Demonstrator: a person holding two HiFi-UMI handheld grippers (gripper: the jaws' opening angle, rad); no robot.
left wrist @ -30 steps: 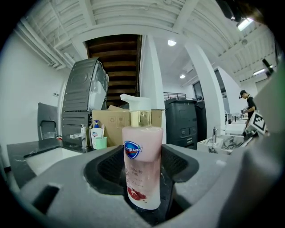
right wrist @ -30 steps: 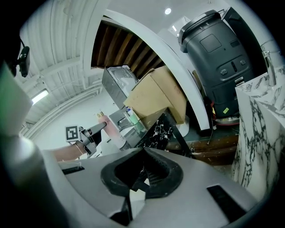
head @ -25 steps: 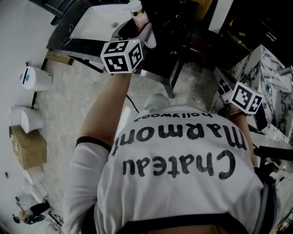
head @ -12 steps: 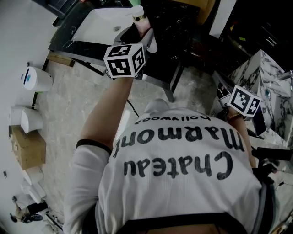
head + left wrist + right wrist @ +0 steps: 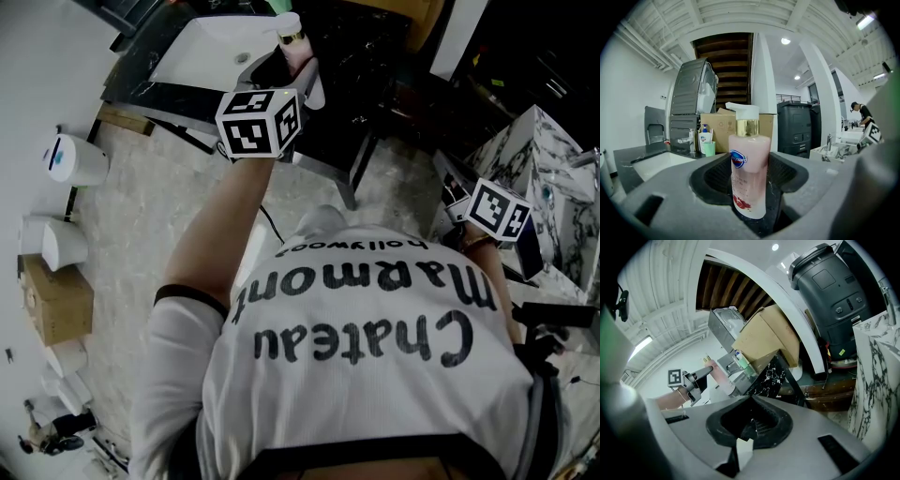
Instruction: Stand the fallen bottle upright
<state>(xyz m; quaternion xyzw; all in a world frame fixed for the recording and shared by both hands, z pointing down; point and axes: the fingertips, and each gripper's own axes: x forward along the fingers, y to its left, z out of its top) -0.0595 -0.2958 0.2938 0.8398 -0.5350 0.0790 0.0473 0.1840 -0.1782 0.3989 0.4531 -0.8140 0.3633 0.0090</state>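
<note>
Your left gripper [image 5: 292, 67], at the top centre of the head view, has its pads pressed on the two sides of the pink soap bottle [image 5: 749, 164], and the jaws have just been closing a little on it. In the left gripper view the bottle stands upright mid-frame, pump cap at the top, its base showing down in the gap between the jaws. Whether that base touches anything cannot be told. The white basin [image 5: 202, 47] and its dark counter [image 5: 155, 89] lie just left of the bottle in the head view. Your right gripper [image 5: 749, 420], at the right of the head view, is closed on nothing.

The uprighting looks nearly done, so the placing is what matters now. Choose a flat stretch of counter, not the basin's slope. Lower straight down, bottle plumb, until the whole base sits. Then open both jaws evenly and draw back along their own line, so neither pad drags the tall, likely top-heavy bottle over.
</note>
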